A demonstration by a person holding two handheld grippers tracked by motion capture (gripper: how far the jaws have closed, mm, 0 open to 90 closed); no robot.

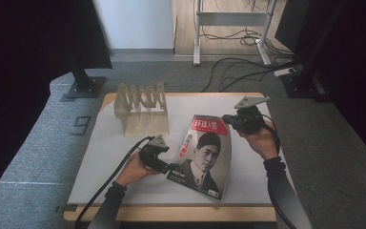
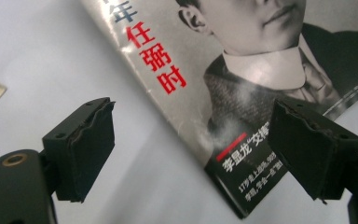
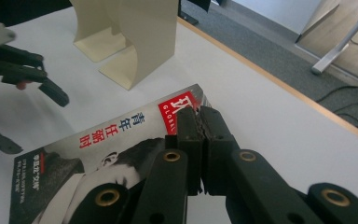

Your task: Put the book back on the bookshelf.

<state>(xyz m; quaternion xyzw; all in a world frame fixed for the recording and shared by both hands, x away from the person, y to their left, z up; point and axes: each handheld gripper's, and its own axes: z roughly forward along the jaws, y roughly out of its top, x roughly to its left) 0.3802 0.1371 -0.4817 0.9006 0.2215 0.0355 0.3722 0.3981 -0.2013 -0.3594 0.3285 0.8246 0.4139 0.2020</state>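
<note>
Pinching the magazine [image 1: 204,155] at its top edge, the right claw [image 3: 200,116] alone carries it; the left claw [image 2: 191,140] gapes wide around the bottom corner, so the cover could sag or slip onto the desk [image 1: 114,162]

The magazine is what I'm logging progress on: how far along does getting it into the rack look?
Done: the right gripper is shut on the top edge of the magazine, which is lifted and bowed off the table. In hand: the left gripper stands open around its lower corner, its fingers not pressing it. Left: probably carrying it to the beige rack, which holds nothing yet.
</note>
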